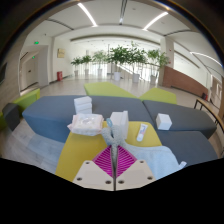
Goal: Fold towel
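My gripper (116, 150) is shut, its magenta pads (103, 158) meeting at the tips. A narrow edge of a white towel (119, 127) is pinched between the fingertips. The towel runs up and away from them over the yellow-green surface (80, 152), on which it appears to rest. A second crumpled white towel (87, 124) lies to the left, just beyond the fingers.
Grey cushioned seating (50, 112) surrounds the yellow-green surface. A small white box (163, 121) and a small white item (142, 131) lie to the right. Potted plants (120, 56) stand far back in a bright hall.
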The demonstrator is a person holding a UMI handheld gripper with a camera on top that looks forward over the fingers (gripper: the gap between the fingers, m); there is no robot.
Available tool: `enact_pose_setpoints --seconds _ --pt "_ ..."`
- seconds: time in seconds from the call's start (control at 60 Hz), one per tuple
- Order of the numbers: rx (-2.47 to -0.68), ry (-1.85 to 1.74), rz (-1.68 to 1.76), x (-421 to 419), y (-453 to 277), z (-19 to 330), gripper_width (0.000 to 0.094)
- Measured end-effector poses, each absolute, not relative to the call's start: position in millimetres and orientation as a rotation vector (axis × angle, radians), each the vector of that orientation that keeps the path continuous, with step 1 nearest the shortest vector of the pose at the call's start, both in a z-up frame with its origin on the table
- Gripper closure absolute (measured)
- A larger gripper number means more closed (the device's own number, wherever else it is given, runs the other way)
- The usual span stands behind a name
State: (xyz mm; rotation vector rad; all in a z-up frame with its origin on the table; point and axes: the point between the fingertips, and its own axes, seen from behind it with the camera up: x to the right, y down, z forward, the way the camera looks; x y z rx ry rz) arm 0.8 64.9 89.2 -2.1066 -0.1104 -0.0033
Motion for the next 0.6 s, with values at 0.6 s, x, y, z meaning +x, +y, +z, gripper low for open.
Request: enact_pose_setpoints --seconds 0.6 --pt "-2.31 0.086 -0.221 226 28 5 0.0871"
